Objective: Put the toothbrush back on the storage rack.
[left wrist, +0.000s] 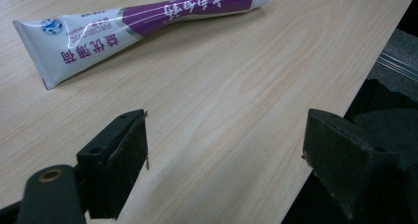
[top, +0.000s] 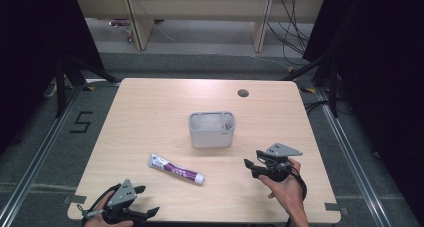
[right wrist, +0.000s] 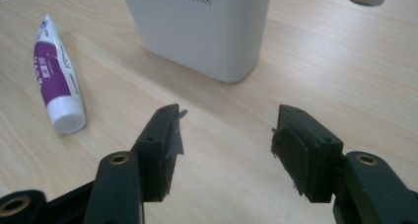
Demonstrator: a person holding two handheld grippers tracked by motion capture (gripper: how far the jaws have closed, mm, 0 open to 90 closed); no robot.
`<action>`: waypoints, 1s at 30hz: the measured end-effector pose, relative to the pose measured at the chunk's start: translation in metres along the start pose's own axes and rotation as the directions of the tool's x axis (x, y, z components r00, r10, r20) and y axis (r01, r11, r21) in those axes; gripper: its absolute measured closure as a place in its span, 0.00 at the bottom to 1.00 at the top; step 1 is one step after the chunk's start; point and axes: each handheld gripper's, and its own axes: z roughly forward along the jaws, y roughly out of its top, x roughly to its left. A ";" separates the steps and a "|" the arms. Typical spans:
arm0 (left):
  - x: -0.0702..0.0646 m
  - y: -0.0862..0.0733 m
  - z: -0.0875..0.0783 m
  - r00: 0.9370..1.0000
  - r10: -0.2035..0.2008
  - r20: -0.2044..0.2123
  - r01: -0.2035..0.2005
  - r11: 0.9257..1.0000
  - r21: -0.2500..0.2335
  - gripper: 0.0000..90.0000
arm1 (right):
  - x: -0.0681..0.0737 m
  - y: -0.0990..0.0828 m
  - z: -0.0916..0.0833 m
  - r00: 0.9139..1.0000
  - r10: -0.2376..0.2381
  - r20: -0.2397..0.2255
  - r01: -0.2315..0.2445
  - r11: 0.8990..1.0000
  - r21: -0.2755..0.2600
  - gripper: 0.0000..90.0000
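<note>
A white and purple toothpaste tube (top: 176,168) lies flat on the wooden table (top: 150,112), cap end toward the right. Behind it stands a light grey open-topped container (top: 211,129). My left gripper (top: 148,199) rests at the table's front left corner, open, with bare wood between its jaws. In the left gripper view the tube (left wrist: 143,21) lies beyond that gripper (left wrist: 226,135). My right gripper (top: 253,158) hovers right of the tube's cap and in front of the container, open and holding nothing. The right gripper view has the container (right wrist: 202,26) ahead of the gripper (right wrist: 226,130) and the tube (right wrist: 56,76) to the left.
A round cable hole (top: 243,93) sits near the table's far edge. The table's front edge runs just under my left gripper (left wrist: 345,100). Dark stands and cables surround the table on the floor.
</note>
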 end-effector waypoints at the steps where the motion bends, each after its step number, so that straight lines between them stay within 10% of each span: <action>1: 0.000 0.001 0.000 1.000 0.007 0.000 -0.007 1.000 0.005 0.19 | -0.002 -0.004 0.000 1.000 -0.005 0.006 0.005 1.000 -0.009 0.49; 30: -0.001 0.001 0.002 1.000 0.000 0.011 0.000 1.000 0.006 0.19 | 0.001 -0.059 -0.030 0.995 0.080 0.053 -0.083 0.996 0.046 0.29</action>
